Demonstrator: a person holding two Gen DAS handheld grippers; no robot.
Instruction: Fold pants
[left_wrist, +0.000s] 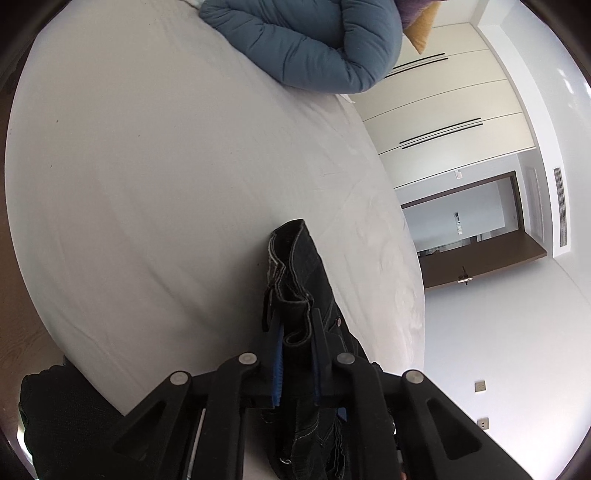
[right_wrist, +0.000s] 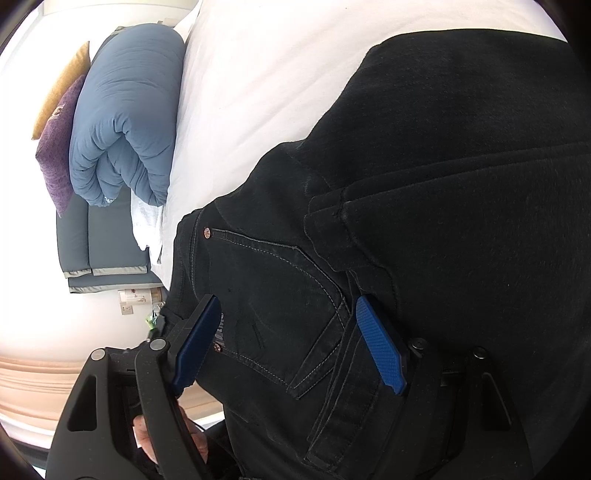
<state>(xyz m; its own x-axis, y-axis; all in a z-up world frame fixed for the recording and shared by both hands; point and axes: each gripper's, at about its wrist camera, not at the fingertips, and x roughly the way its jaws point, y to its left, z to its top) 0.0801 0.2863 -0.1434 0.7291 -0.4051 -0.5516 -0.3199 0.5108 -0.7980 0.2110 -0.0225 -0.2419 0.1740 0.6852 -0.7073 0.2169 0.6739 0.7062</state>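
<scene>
Denim, black with pale contrast stitching: the pants (right_wrist: 424, 206) lie spread across the white bedsheet (right_wrist: 258, 81), the pocket and copper rivets turned up toward the right wrist camera. The right gripper (right_wrist: 291, 343) stands with its blue ribbed pads wide apart over the pocket area, the cloth between them but not pinched. In the left wrist view, the left gripper (left_wrist: 297, 354) has its jaws closed tight on a bunched fold of the same pants (left_wrist: 295, 266) (a hem or waistband edge, hard to say which), held up above the sheet (left_wrist: 166, 166). Farther off, a rolled blue quilted duvet (left_wrist: 306, 44) rests on the bed, with a purple cushion (right_wrist: 59, 147) and an ochre one (right_wrist: 62, 88) beside it.
</scene>
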